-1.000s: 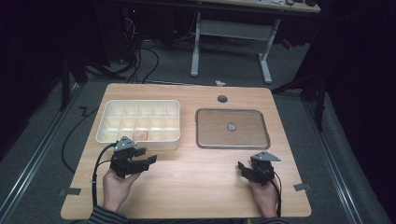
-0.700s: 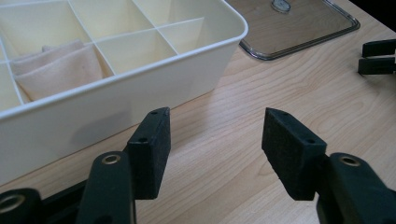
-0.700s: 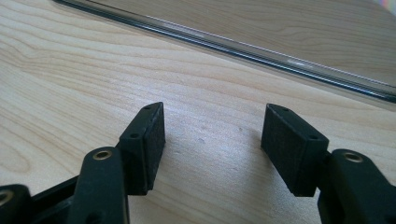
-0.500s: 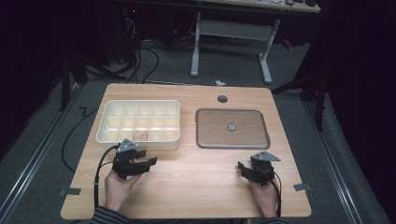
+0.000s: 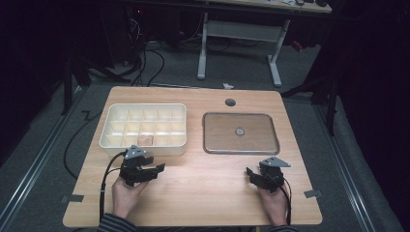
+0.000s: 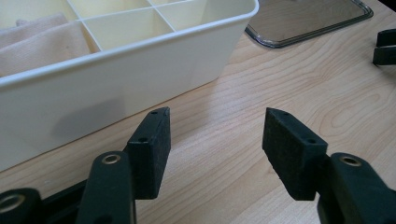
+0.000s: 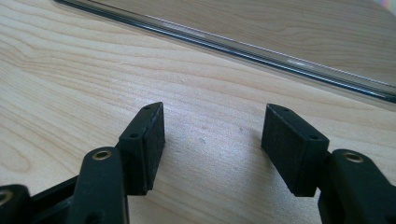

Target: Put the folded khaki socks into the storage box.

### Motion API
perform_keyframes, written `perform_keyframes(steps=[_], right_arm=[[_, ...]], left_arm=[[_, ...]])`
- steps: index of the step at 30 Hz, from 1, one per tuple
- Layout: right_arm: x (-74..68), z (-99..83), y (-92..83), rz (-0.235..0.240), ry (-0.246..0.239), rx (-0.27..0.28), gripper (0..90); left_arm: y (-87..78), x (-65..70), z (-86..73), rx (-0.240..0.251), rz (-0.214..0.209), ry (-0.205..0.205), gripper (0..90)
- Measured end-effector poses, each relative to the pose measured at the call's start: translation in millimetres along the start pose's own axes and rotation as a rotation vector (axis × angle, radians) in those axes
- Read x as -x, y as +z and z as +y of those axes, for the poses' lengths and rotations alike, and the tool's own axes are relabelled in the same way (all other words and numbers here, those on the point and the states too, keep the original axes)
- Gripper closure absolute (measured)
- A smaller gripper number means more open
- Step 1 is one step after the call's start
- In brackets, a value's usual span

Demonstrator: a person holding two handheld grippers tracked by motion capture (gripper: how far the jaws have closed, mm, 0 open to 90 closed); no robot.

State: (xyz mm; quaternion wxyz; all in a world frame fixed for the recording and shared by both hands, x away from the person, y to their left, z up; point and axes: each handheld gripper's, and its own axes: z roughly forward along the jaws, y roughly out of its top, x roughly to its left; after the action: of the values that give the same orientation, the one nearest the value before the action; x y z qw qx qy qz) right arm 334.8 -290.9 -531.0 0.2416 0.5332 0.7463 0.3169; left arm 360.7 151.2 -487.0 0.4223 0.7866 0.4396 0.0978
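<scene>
No writing, label, brand, number or sign can be read anywhere: not on the cream box (image 5: pixel 143 126), the clear lid (image 5: pixel 240 133), or the wooden surface (image 5: pixel 203 193).

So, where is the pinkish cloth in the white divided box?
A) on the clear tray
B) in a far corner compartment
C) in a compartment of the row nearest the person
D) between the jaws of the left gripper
C: the high view shows the pinkish cloth in a compartment of the near row of the white divided box, just beyond the left gripper.
</scene>
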Motion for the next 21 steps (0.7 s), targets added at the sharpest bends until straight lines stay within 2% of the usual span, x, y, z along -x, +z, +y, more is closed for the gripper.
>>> perform_keyframes(steps=[15, 19, 21], right_arm=[[0.0, 0.0, 0.0, 0.0, 0.0, 0.0, 39.4], [0.0, 0.0, 0.0, 0.0, 0.0, 0.0, 39.4], [0.0, 0.0, 0.0, 0.0, 0.0, 0.0, 39.4]], left_arm=[[10.6, 1.5, -4.8, -0.009, 0.008, 0.001, 42.5], [14.6, 0.5, -7.0, -0.012, -0.006, -0.015, 42.5], [16.6, 1.1, -7.9, -0.017, 0.004, -0.014, 42.4]])
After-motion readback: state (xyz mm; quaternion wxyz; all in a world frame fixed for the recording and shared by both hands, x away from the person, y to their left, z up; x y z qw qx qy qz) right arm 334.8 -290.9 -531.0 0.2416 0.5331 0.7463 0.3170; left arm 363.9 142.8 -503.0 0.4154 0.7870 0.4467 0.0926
